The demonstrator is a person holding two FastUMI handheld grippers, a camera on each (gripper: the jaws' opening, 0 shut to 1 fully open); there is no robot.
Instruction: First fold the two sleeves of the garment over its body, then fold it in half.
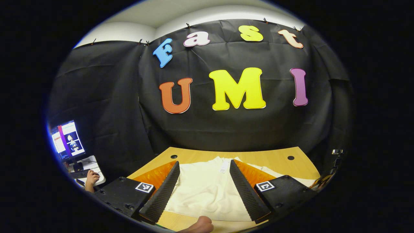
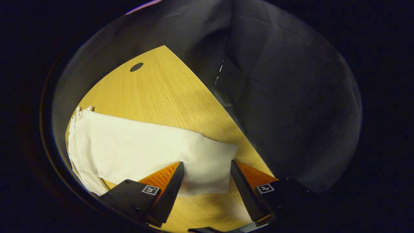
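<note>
At the far left of my left gripper view I see a monitor (image 1: 67, 139) on a side desk, with a person's hand (image 1: 91, 178) resting beside a keyboard there. Moving right, my left hand-held gripper (image 1: 205, 184) hangs above the wooden counter (image 1: 273, 159) with its fingers spread wide, gripping nothing; between them lies the cream garment (image 1: 203, 189), spread flat with a small tag near its collar, its cloth running off to the right along the counter. A fingertip (image 1: 201, 224) shows at the bottom edge. In my right gripper view, the garment's sleeve (image 2: 142, 147) stretches from the bunched cloth at the left across the counter (image 2: 161, 94), its ribbed cuff (image 2: 215, 168) lying flat between the spread fingers of my right hand-held gripper (image 2: 207, 184), which pinches nothing; whether the tips touch the cloth I cannot tell.
</note>
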